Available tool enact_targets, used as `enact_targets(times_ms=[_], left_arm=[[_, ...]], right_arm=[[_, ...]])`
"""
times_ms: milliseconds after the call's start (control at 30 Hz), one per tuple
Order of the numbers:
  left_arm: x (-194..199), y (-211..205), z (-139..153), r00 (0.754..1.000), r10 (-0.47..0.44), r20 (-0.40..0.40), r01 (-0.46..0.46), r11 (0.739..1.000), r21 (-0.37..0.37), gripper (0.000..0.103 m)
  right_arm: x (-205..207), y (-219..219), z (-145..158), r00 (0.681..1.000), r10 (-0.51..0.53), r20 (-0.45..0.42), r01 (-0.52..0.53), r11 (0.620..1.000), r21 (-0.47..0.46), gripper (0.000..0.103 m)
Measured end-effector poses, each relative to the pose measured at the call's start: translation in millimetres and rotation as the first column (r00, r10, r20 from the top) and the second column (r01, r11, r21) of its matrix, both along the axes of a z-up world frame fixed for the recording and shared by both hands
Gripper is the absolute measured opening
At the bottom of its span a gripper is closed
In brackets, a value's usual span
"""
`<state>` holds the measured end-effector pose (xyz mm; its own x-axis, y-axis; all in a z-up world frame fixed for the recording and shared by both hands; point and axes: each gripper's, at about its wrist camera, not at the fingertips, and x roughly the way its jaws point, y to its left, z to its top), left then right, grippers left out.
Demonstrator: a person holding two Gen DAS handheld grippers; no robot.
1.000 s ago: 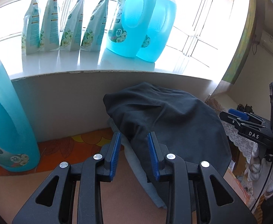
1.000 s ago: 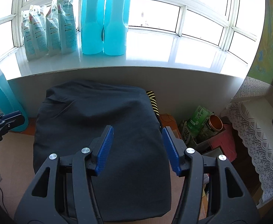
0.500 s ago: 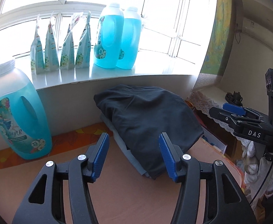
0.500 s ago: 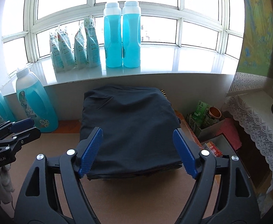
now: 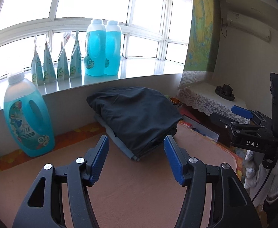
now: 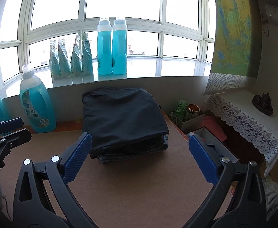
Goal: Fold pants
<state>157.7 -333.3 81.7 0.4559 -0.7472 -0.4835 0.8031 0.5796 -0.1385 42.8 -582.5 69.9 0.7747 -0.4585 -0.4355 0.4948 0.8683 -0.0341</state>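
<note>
The dark pants [image 5: 137, 114] lie folded in a thick stack at the far side of the tan table [image 5: 139, 186], on top of a grey folded garment [image 5: 118, 142]. They also show in the right wrist view [image 6: 123, 115]. My left gripper [image 5: 136, 142] is open and empty, held back from the stack's near edge. My right gripper [image 6: 140, 142] is open wide and empty, also short of the stack. Each gripper shows in the other's view: the right one [image 5: 241, 117] and the left one [image 6: 8, 129].
A large blue detergent bottle [image 5: 28, 115] stands on the table's left. Two blue bottles [image 5: 102, 47] and several pouches [image 5: 57, 64] stand on the windowsill. A lace-covered side table [image 6: 253, 114] and boxes with a tin [image 6: 193, 110] sit to the right.
Both grippers have pulled back and up from the folded pants and opened wider. The stack stays in place on the table.
</note>
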Motion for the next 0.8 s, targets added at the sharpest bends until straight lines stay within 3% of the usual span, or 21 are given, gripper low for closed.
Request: enact_targets(times_ms=[133,267,433,800], left_arm=[[-19,12,-4,1.0,-0.01,-0.004,0.01,1.0,0.013,0.061],[-41,27,-7,1.0,0.005,0.019,-0.005,0.999,0.032,0.071],[-72,41,-14,0.998,0.018,0.067,-0.022,0.998,0.058,0.08],[-96,69,-35,0.995,0.095,0.01,-0.096,0.993,0.064,0.081]], right_arm=[[-26,7,-9,0.999,-0.04,0.016,0.04,0.999,0.004,0.103],[-50,11,-18,0.999,-0.024,0.042,0.021,0.996,0.082,0.103],[-77,26,-31,0.998,-0.039,0.058,0.034,0.996,0.085,0.103],[-101,50,-49,0.995,-0.064,0.075,0.057,0.994,0.098,0.103]])
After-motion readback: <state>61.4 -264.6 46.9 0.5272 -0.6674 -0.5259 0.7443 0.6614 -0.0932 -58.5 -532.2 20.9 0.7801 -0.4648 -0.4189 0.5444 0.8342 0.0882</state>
